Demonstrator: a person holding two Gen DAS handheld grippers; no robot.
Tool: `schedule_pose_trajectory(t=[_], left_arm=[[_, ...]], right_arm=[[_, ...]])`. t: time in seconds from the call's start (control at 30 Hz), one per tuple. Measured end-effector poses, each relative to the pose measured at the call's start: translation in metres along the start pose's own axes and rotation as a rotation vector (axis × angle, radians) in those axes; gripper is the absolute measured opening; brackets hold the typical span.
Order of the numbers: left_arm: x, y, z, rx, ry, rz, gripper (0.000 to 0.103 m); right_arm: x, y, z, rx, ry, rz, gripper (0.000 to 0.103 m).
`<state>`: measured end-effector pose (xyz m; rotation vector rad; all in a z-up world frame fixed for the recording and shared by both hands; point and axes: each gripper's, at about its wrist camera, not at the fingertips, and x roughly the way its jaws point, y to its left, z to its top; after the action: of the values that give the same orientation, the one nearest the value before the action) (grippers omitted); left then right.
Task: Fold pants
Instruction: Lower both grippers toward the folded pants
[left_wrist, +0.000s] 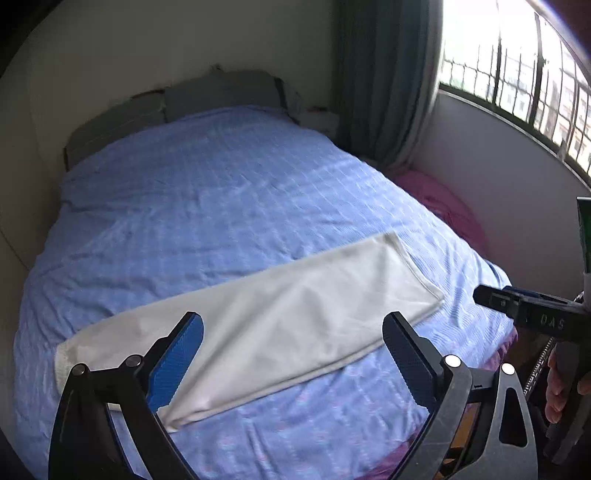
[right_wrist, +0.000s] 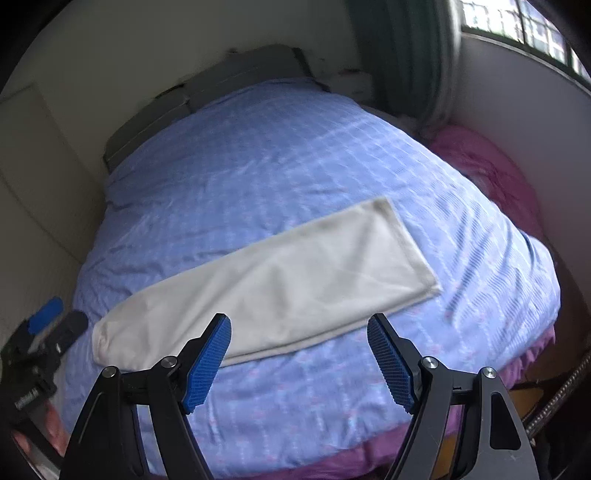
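Note:
Cream-white pants (left_wrist: 273, 317) lie flat as one long folded strip across the near part of a bed (left_wrist: 207, 192) with a blue checked cover; they also show in the right wrist view (right_wrist: 280, 280). My left gripper (left_wrist: 291, 332) is open and empty, held above the near edge of the pants. My right gripper (right_wrist: 299, 332) is open and empty, above the near edge of the pants. The right gripper's body (left_wrist: 532, 310) shows at the right of the left wrist view; the left gripper's body (right_wrist: 48, 332) shows at the left of the right wrist view.
A grey headboard (left_wrist: 207, 96) stands at the far end against a pale wall. A pink blanket (right_wrist: 491, 173) lies between the bed and the wall under a barred window (left_wrist: 517, 62). A teal curtain (left_wrist: 380, 74) hangs in the corner.

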<state>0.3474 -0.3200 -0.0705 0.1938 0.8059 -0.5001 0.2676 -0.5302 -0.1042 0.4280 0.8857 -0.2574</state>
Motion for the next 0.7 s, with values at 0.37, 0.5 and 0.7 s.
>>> schedule_pose_trajectory(t=[0.37, 0.5, 0.7], left_arm=[[0.121, -0.088, 0.019, 0.080, 0.179, 0.080, 0.099], [0.165, -0.106, 0.021, 0.043, 0.250, 0.080, 0.099], [0.237, -0.118, 0.008, -0.038, 0.409, 0.086, 0.099]], right_arm=[[0.065, -0.118, 0.023, 0.163, 0.068, -0.082, 0.077], [0.097, -0.143, 0.029, 0.161, 0.107, -0.097, 0.076], [0.157, -0.174, 0.036, 0.167, 0.179, -0.076, 0.072]])
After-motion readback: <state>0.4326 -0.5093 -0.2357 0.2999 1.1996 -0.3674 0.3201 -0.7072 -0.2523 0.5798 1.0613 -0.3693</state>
